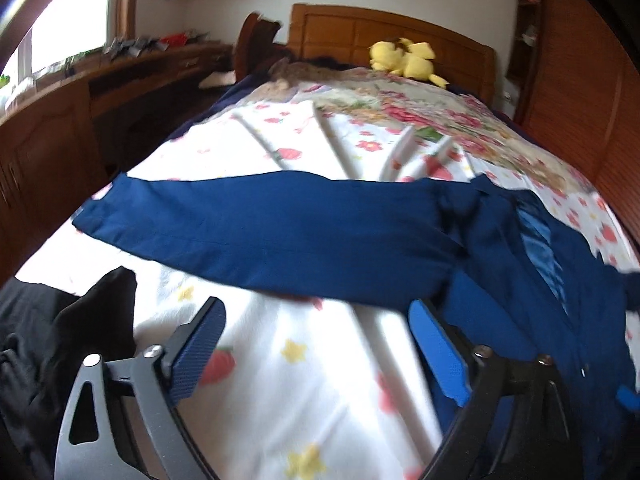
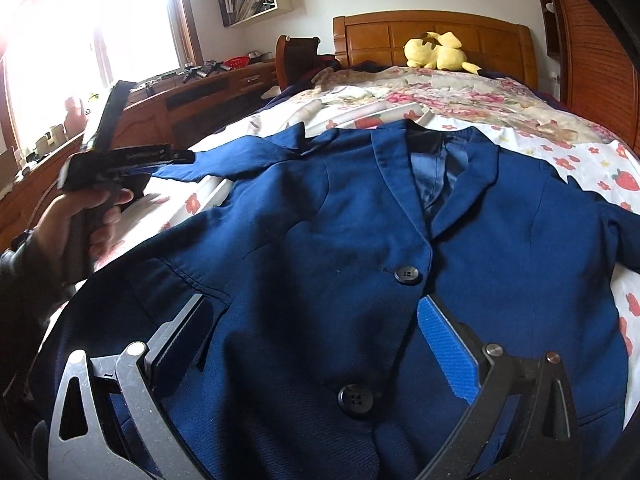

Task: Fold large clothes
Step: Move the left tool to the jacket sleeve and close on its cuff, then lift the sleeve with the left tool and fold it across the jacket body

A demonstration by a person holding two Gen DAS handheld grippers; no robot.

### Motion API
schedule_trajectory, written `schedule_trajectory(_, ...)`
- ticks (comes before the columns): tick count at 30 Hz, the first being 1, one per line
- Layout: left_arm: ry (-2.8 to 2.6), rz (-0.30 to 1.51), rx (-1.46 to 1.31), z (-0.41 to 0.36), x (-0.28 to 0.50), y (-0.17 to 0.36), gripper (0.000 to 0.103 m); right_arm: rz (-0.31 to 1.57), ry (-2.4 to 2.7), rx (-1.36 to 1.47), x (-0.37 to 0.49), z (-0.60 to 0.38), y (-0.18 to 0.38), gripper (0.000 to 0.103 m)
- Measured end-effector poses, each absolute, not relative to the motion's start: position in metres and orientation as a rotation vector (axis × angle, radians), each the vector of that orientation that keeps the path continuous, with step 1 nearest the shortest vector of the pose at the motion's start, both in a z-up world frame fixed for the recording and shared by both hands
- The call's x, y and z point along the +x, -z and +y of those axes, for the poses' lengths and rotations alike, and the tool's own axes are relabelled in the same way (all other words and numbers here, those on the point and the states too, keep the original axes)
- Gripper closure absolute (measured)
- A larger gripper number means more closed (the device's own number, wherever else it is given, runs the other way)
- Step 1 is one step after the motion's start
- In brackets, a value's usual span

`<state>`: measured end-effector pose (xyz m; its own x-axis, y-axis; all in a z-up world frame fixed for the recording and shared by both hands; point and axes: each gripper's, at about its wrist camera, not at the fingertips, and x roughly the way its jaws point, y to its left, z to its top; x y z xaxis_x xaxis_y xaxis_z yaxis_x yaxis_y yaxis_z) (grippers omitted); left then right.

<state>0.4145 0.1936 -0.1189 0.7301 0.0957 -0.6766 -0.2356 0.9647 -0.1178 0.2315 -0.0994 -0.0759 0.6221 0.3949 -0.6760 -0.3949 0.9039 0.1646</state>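
Note:
A navy blue suit jacket [image 2: 328, 216] lies face up on the flowered bedsheet [image 2: 592, 168], its collar toward the headboard and two dark buttons down the front. My right gripper [image 2: 312, 320] is open just above the jacket's lower front, with one finger on either side of the button line. The jacket's sleeve [image 1: 260, 228] stretches out sideways across the sheet in the left wrist view. My left gripper [image 1: 316, 320] is open in front of that sleeve, with only bedsheet between its fingers. In the right wrist view a hand [image 2: 92, 216] holds the left gripper [image 2: 132, 160] beside the sleeve's cuff.
A yellow plush toy [image 2: 438, 54] rests by the wooden headboard [image 2: 432, 32]. A wooden desk [image 2: 192, 96] with clutter runs along the left under a bright window. Black cloth [image 1: 60, 340] lies at the bed's near left corner. Wooden slatted doors [image 2: 592, 60] stand at the right.

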Motion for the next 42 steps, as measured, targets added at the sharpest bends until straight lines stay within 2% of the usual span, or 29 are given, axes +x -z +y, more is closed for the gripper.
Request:
schedule_trajectory(5, -0.232, 0.810, -0.300, 0.219, 0.440, 0.143, 0.023, 0.776, -0.444, -0.006, 0.231, -0.098, 0.077, 0.000)
schedule_trajectory(11, -0.237, 0.850, -0.461, 0.239, 0.452, 0.155, 0.024, 0.774, -0.441, -0.005, 0.232, -0.099, 0.077, 0.000)
schedule_trajectory(13, -0.233, 0.847, -0.486, 0.246, 0.457, 0.154, 0.030, 0.772, -0.439, -0.005, 0.231, -0.099, 0.078, 0.000)
schedule_trajectory(14, -0.233, 0.852, -0.496, 0.247, 0.461, 0.153, 0.041, 0.771, -0.438, -0.004, 0.231, -0.100, 0.078, 0.000)
schedule_trajectory(15, -0.231, 0.857, -0.502, 0.249, 0.469, 0.154, 0.059, 0.770, -0.438, -0.004, 0.231, -0.100, 0.078, 0.000)
schedule_trajectory(16, -0.227, 0.867, -0.508, 0.249, 0.474, 0.155, 0.068, 0.770, -0.437, -0.005, 0.231, -0.100, 0.078, 0.000)
schedule_trajectory(17, -0.218, 0.876, -0.514, 0.248, 0.478, 0.155, 0.084, 0.771, -0.437, -0.004, 0.230, -0.099, 0.079, 0.000)
schedule_trajectory(18, -0.217, 0.881, -0.510, 0.245, 0.490, 0.157, 0.095, 0.770, -0.437, -0.004, 0.230, -0.099, 0.079, 0.000)
schedule_trajectory(20, -0.231, 0.878, -0.475, 0.243, 0.500, 0.154, 0.100, 0.768, -0.437, -0.002, 0.229, -0.099, 0.078, 0.000)
schedule_trajectory(33, -0.170, 0.718, -0.136, 0.145, 0.471, 0.053, 0.102, 0.714, -0.435, -0.002, 0.219, -0.103, 0.059, 0.000)
schedule_trajectory(40, -0.037, 0.692, -0.012, 0.072, 0.436, 0.026, 0.102, 0.658, -0.428, 0.033, 0.216, -0.127, 0.028, 0.000)
schedule_trajectory(42, -0.035, 0.705, 0.017, 0.065, 0.423, 0.029, 0.097, 0.644, -0.413, 0.036, 0.217, -0.135, 0.022, 0.000)
